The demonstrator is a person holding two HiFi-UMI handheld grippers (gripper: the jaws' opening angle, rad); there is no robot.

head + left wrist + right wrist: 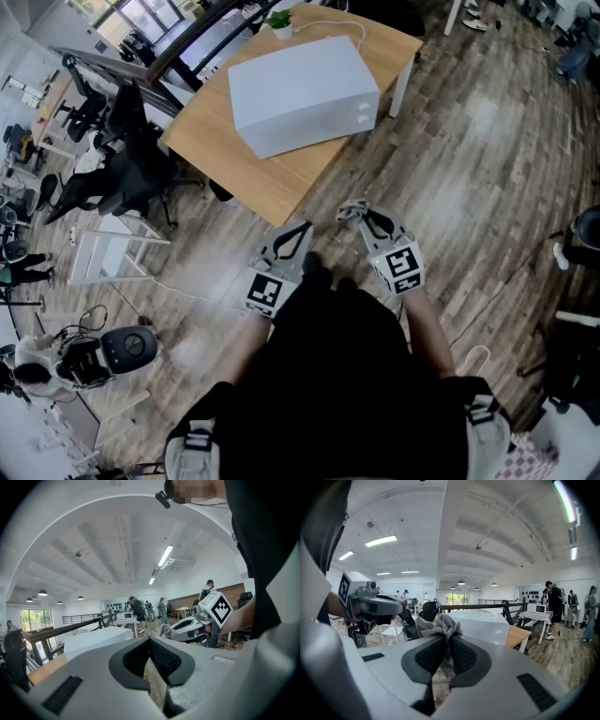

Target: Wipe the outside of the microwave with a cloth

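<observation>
Microwave [300,94] is seen on the wooden counter [281,183], door shut, with a small potted plant [279,21] at the counter's far edge. It is well apart from both tools. Two hand-held grippers are held close to the person's body, above the plank floor [487,141].

The right hand-held gripper [367,220] is clamped on a grey cloth [351,212]. In the right gripper view the cloth [445,625] is pinched between the black pads and bunched up beyond the tips of that gripper [446,641].

The left hand-held gripper [298,228] is closed at the tips and nothing is held by it. In the left gripper view only a thin sliver of floor is seen between the pads [161,660]. The two grippers are held side by side, near each other but not touching.

A black office chair [122,169] is seen left of the counter.
</observation>
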